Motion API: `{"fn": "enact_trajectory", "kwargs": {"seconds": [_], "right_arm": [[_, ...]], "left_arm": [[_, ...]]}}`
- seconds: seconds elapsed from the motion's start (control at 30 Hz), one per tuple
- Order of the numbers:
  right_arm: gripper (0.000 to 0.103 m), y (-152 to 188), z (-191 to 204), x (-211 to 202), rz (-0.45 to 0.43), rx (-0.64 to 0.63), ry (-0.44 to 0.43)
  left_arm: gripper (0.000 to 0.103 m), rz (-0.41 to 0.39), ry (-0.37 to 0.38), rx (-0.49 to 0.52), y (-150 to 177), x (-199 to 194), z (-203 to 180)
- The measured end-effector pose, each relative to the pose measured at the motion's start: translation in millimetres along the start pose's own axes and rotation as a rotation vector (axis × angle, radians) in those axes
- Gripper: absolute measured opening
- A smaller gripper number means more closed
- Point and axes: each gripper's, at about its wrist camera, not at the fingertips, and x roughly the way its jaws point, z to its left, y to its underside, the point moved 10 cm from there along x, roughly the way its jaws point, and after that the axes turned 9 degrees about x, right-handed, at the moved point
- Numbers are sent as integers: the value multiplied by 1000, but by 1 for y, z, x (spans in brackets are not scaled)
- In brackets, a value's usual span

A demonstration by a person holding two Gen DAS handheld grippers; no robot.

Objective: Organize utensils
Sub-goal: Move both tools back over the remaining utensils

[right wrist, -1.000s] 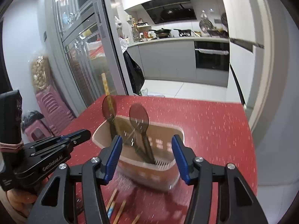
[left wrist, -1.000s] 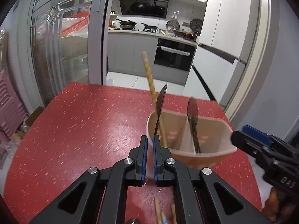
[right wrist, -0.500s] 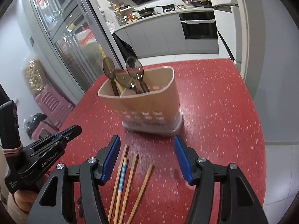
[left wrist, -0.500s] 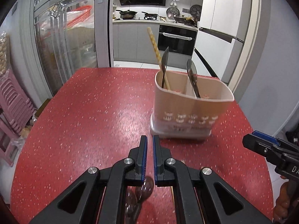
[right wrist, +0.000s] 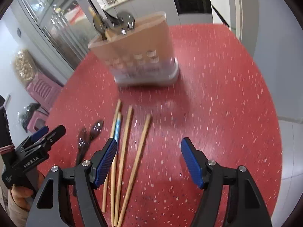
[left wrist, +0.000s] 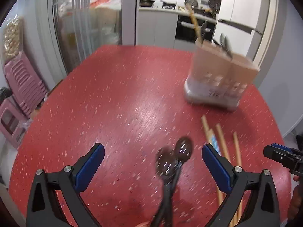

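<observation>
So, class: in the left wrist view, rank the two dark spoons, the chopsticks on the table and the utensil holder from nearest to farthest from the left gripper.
1. Dark spoons, between the opening fingers of the left gripper.
2. Chopsticks, to the right.
3. Utensil holder, far right.

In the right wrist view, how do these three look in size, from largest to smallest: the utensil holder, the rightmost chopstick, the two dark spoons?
1. utensil holder, clearly largest.
2. rightmost chopstick, long but thin.
3. dark spoons, smallest; they are blurred and partly hidden.

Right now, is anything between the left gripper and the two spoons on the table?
Nothing visible. The left gripper, jaws opening, has the spoons lying between its fingers on the bare red table; the chopsticks lie off to the right.
</observation>
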Motion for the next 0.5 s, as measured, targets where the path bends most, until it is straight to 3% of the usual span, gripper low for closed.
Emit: {"fn": "enact_trajectory", "kwargs": {"seconds": [0.23,0.5], "right_arm": [[74,28,-3,18,79,8,45],[74,31,-10,26,99,27,85]], "left_arm": [[103,93,24,-18,35,21,12],[103,123,28,-13,43,37,14]]}}
